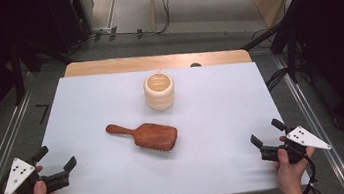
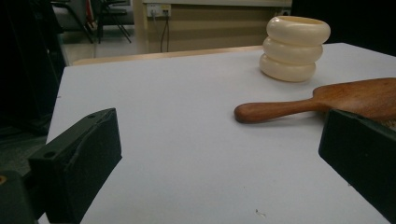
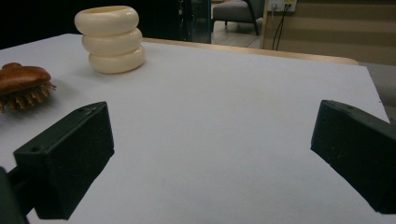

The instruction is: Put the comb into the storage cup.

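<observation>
A reddish-brown wooden paddle hairbrush (image 1: 145,136) lies bristles-down near the middle of the white-covered table (image 1: 219,161), touching neither tool. Its long axis runs slantwise across the table: the slim rounded handle points to the far left, and the broad head sits toward the near right. Just beyond the head, apart from it, stands a cream ribbed cup of three stacked rings (image 1: 159,91), upright with its mouth open to the ceiling. The left gripper (image 1: 58,168) rests at the near left corner, and the right gripper (image 1: 267,135) at the near right edge; each has its jaws spread wide and carries nothing. Both stand well apart from the brush, which lies forward and inward of each. The handle end faces the left gripper, and from that gripper's own camera the handle reaches in from the right between the jaws. So I judge the left hand better placed to take the handle, while the right is nearer the head. By count there is one hairbrush, one cup and two grippers.
</observation>
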A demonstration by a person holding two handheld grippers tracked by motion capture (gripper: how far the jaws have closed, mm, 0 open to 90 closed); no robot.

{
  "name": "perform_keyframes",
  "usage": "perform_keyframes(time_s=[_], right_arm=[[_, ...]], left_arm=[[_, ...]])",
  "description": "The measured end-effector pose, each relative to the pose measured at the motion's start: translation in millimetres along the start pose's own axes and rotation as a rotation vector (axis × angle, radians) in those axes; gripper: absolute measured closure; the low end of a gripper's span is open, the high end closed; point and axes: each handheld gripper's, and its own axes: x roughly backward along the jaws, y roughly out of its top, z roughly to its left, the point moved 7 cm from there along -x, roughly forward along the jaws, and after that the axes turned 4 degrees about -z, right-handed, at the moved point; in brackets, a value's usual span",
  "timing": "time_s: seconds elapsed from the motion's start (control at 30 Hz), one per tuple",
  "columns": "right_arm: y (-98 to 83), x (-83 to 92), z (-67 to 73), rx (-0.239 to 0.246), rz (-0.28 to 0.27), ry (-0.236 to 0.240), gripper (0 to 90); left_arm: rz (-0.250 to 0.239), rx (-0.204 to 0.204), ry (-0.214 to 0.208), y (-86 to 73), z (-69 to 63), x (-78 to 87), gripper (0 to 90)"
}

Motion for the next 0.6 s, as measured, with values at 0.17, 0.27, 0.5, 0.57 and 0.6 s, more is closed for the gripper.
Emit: perform_keyframes(time_s=[0.17, 0.27, 0.5, 0.57, 0.6], right_arm=[[-0.5, -1.7, 2.0, 0.018, -0.002, 0.003, 0.0], [-0.7, -2.2, 2.8, 0.023, 0.0, 0.005, 0.0], [-0.7, -2.7, 2.9, 0.02, 0.0, 0.018, 0.0], [-0.4, -3.7, 3.5, 0.024, -0.002, 0.021, 0.0], [-0.4, -4.0, 3.7, 0.028, 0.001, 0.021, 0.0]], left_arm=[[0.015, -0.007, -0.019, 2.4, -4.2, -1.9, 0.0], [0.015, -0.009, -0.006, 6.9, -6.4, -2.7, 0.0], [0.041, 0.007, -0.044, 16.8, -17.7, -6.4, 0.0], [0.045, 0.005, -0.058, 17.9, -19.3, -6.9, 0.0], [0.049, -0.001, -0.075, 20.8, -21.6, -7.5, 0.0]])
